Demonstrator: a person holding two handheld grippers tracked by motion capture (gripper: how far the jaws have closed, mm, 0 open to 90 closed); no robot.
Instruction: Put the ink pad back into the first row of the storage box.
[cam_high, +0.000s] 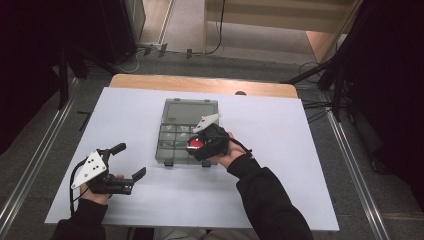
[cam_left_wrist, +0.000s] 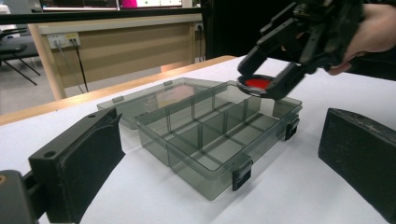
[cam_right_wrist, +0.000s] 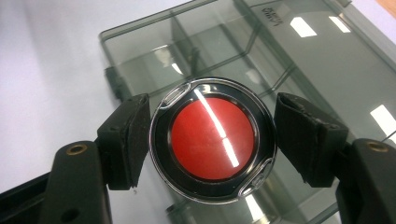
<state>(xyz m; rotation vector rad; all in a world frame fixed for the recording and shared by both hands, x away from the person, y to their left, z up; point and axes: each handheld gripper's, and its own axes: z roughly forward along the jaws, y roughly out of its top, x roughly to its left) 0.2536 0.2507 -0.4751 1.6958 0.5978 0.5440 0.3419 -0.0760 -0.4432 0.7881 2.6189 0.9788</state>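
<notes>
The right gripper (cam_right_wrist: 212, 140), clamped edge-on around the round case (cam_right_wrist: 213, 139) held above the box's (cam_left_wrist: 219, 135) near corner compartment, could let the slick rim slip and drop it on a divider, while the left gripper (cam_high: 131, 161) rests apart beside the box.

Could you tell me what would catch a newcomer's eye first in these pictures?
Most striking is the round red disc in a clear case, clamped in the right tool above the open smoky compartment box mid-table. The left tool rests open on the white table near the left front corner.
</notes>
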